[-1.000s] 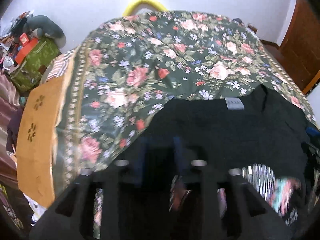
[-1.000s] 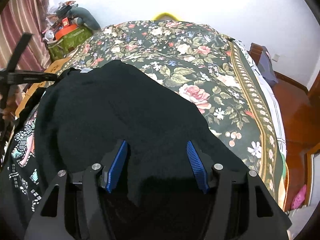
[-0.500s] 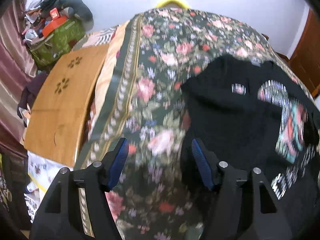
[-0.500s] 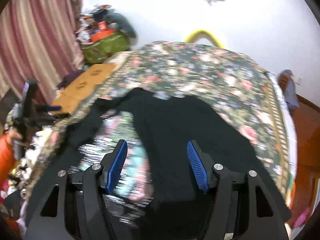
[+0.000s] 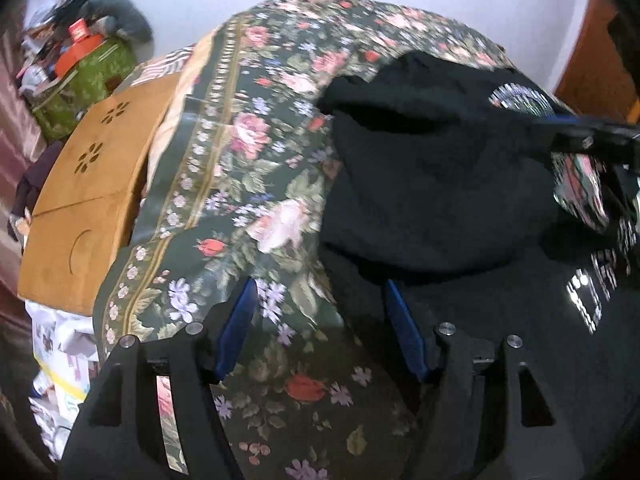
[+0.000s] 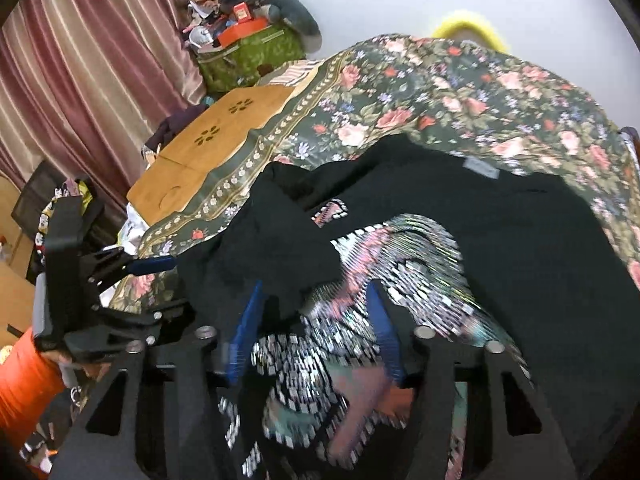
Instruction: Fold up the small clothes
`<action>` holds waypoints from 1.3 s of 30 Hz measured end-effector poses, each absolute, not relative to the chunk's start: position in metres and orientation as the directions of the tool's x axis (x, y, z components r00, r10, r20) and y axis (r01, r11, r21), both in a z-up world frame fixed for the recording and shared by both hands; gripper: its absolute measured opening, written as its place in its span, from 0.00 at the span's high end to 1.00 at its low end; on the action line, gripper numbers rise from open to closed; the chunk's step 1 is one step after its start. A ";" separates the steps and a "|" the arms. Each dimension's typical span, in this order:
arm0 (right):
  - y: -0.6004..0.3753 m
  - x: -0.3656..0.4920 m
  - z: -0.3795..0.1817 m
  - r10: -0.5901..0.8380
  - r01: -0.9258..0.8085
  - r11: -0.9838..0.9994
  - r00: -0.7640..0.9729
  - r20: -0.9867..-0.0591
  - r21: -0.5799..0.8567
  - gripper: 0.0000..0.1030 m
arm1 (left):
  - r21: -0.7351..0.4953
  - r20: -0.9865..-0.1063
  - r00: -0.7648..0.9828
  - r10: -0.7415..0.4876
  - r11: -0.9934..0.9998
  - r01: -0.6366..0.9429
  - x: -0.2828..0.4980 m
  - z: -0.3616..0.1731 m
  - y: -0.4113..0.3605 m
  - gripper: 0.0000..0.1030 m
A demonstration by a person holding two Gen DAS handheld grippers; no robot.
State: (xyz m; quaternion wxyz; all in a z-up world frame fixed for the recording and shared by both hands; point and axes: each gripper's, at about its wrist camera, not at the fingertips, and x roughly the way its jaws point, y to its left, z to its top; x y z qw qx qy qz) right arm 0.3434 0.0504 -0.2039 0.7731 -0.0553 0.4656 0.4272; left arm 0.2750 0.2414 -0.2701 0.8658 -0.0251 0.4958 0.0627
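Black shirt [image 6: 500, 240] lies on floral bedspread [image 5: 248, 168]; left hand-held gripper [image 5: 320, 320] apart, right hand-held gripper [image 6: 312, 328] closing, unclamped.

1. The black T-shirt [image 6: 520, 248] runs off the lower right edge of the right wrist view; its sequined print [image 6: 360, 320] smears into streaks
2. The right gripper [image 5: 592, 136], blurred, is cut by the left wrist view's right edge
3. Clutter beyond the bed's [image 5: 240, 160] far left corner is too blurred to identify
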 end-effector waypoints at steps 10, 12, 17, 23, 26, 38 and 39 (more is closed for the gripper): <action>0.051 0.331 -0.188 0.650 -0.738 0.607 0.245 -0.719 0.296 0.97 | 0.038 -0.840 0.519 0.159 0.971 -0.237 0.270 -0.275 0.254 0.34; 0.040 0.327 -0.173 0.656 -0.744 0.608 0.272 -0.704 0.279 0.98 | 0.045 -0.841 0.513 0.172 0.967 -0.249 0.268 -0.274 0.253 0.34; 0.027 0.329 -0.177 0.612 -0.730 0.636 0.280 -0.739 0.250 0.98 | 0.088 -0.840 0.503 0.204 0.966 -0.244 0.266 -0.275 0.244 0.34; 0.023 0.335 -0.203 0.551 -0.706 0.669 0.264 -0.791 0.231 0.97 | 0.141 -0.851 0.473 0.226 0.968 -0.208 0.259 -0.269 0.235 0.34; 0.013 0.333 -0.193 0.566 -0.707 0.667 0.274 -0.777 0.236 0.95 | 0.138 -0.856 0.469 0.218 0.970 -0.199 0.253 -0.261 0.234 0.34; -0.004 0.320 -0.150 0.587 -0.762 0.626 0.323 -0.742 0.164 0.56 | 0.097 -0.806 0.543 0.235 0.958 -0.271 0.271 -0.220 0.237 0.33; 0.003 0.322 -0.150 0.592 -0.769 0.617 0.314 -0.743 0.167 0.56 | 0.090 -0.812 0.536 0.230 0.958 -0.274 0.275 -0.223 0.239 0.33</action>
